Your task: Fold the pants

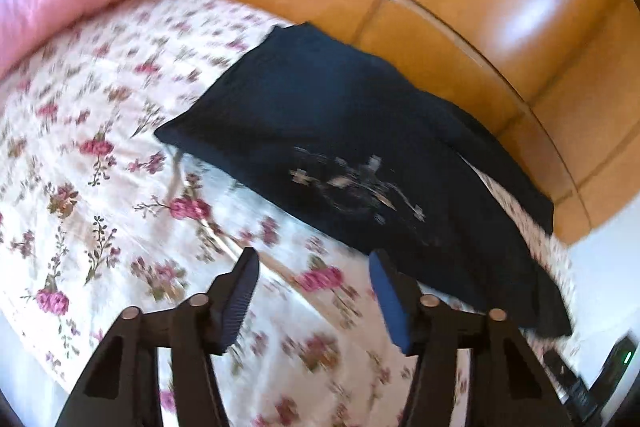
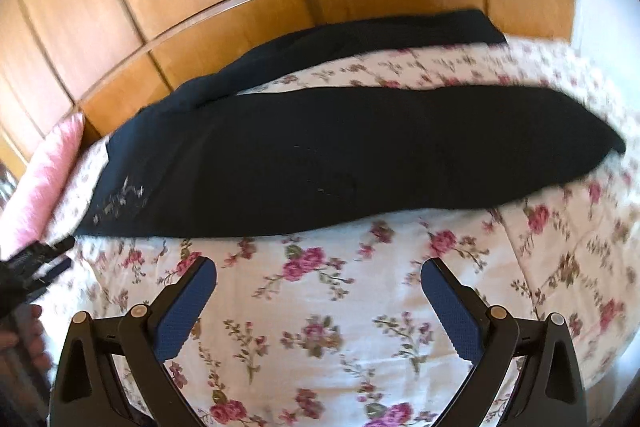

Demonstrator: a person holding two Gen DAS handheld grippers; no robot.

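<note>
Dark pants (image 2: 328, 163) lie flat on the floral bedspread (image 2: 320, 307) along the bed's far edge, legs spread apart — no fold visible yet. Left tool (image 1: 314, 281) and right tool (image 2: 319, 285) both gape wide, empty — entire folding remains.

Left gripper (image 1: 314, 267) held with jaws spread apart, nothing between the pads. Right gripper (image 2: 319, 273) likewise held wide open and empty. Left gripper glimpsed blurred at right wrist view's left edge.
</note>
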